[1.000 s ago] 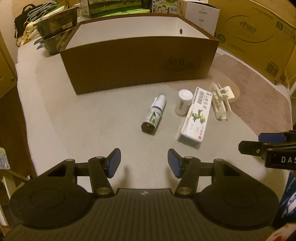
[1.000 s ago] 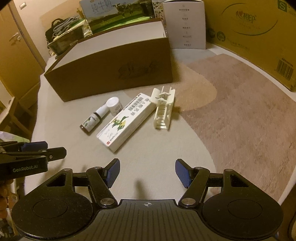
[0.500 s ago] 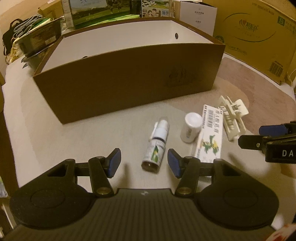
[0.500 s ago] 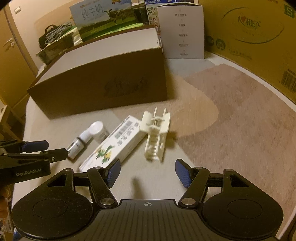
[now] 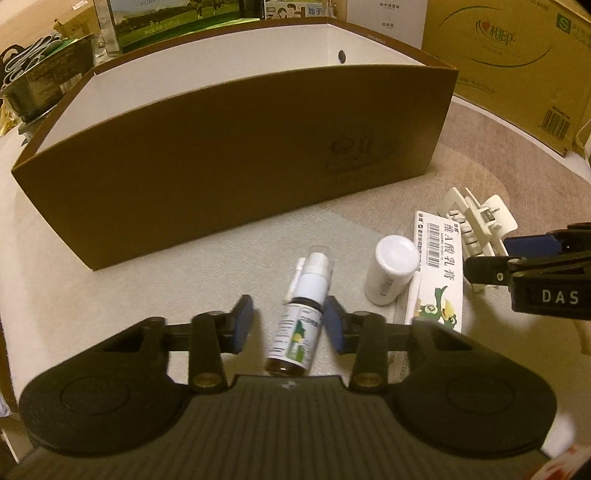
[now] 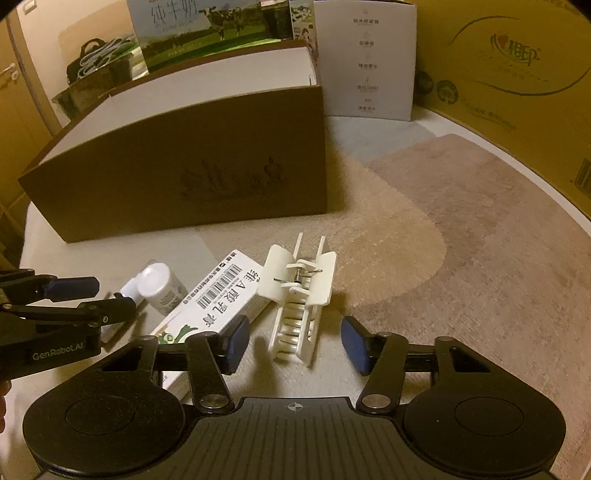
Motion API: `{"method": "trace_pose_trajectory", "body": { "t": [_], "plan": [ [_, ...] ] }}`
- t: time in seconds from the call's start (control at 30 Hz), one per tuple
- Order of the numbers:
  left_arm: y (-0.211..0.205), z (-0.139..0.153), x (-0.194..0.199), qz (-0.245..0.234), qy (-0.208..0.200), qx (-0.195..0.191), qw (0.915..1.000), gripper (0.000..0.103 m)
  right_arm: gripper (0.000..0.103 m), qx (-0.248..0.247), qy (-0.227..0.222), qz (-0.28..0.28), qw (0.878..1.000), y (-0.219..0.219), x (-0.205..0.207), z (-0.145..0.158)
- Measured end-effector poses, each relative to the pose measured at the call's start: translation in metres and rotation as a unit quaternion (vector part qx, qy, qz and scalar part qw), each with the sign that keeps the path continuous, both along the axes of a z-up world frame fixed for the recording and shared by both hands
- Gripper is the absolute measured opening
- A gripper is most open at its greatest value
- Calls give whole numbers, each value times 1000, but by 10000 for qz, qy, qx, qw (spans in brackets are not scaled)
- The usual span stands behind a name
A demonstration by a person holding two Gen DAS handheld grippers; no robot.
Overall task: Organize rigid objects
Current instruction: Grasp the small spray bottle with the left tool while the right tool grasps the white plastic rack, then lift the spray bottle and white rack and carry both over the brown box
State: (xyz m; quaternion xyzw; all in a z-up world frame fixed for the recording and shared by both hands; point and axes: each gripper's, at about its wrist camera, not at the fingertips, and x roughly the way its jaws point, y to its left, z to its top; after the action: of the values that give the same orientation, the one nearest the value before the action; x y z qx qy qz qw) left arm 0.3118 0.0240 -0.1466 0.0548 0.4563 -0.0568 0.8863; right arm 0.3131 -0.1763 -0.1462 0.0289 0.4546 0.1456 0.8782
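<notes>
A small spray bottle (image 5: 300,310) lies on the mat between the pads of my open left gripper (image 5: 290,325); the right pad is close to it, the left pad stands apart. A white pill bottle (image 5: 390,269), a white ointment carton (image 5: 439,269) and a cream hair claw clip (image 5: 476,221) lie to its right. In the right wrist view my right gripper (image 6: 293,341) is open with the hair claw clip (image 6: 301,295) between its pads, untouched. The carton (image 6: 218,299) and the pill bottle (image 6: 159,284) lie to the left. The open brown box (image 5: 236,155) stands behind.
Large cardboard cartons (image 6: 517,66) and a white box (image 6: 367,62) stand behind and to the right. A milk carton case (image 6: 207,33) and a bag (image 6: 96,59) sit behind the brown box (image 6: 184,173). A tan rug (image 6: 480,240) covers the right side.
Both grippers have moved forward and down. The spray bottle now lies between the left pads and the hair clip between the right pads. The objects have not moved.
</notes>
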Motion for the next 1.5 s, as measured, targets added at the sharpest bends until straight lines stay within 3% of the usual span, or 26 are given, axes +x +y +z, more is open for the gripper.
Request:
{"method": "trace_pose_trajectory", "body": {
  "t": [0.17, 0.37, 0.53, 0.73, 0.87, 0.97, 1.37, 1.5],
  "plan": [
    [4, -2, -3, 199, 37, -84, 9998, 24, 31, -131, -50, 169, 9998, 4, -1, -2],
    [18, -1, -18, 778, 126, -245, 9966, 23, 25, -231, -141, 416, 9988, 2, -13, -1],
    [32, 1, -39, 1065, 254, -403, 9932, 23, 25, -145, 22, 581, 9982, -4, -31, 1],
    [37, 0, -43, 1058, 369, -466, 9926, 23, 27, -17, 199, 625, 9978, -8, -40, 2],
    [34, 0, -37, 975, 369, -427, 9936, 29, 43, -105, 193, 462, 9987, -5, -34, 1],
    [31, 0, -33, 933, 354, -372, 9943, 29, 47, -107, 122, 434, 9989, -4, -31, 2],
    [23, -2, -29, 586, 321, -107, 9977, 24, 47, -76, -51, 309, 9995, 1, -22, 6],
    [22, -1, -31, 560, 313, -97, 9979, 24, 42, -120, -72, 334, 9993, 1, -23, 7]
  ]
}}
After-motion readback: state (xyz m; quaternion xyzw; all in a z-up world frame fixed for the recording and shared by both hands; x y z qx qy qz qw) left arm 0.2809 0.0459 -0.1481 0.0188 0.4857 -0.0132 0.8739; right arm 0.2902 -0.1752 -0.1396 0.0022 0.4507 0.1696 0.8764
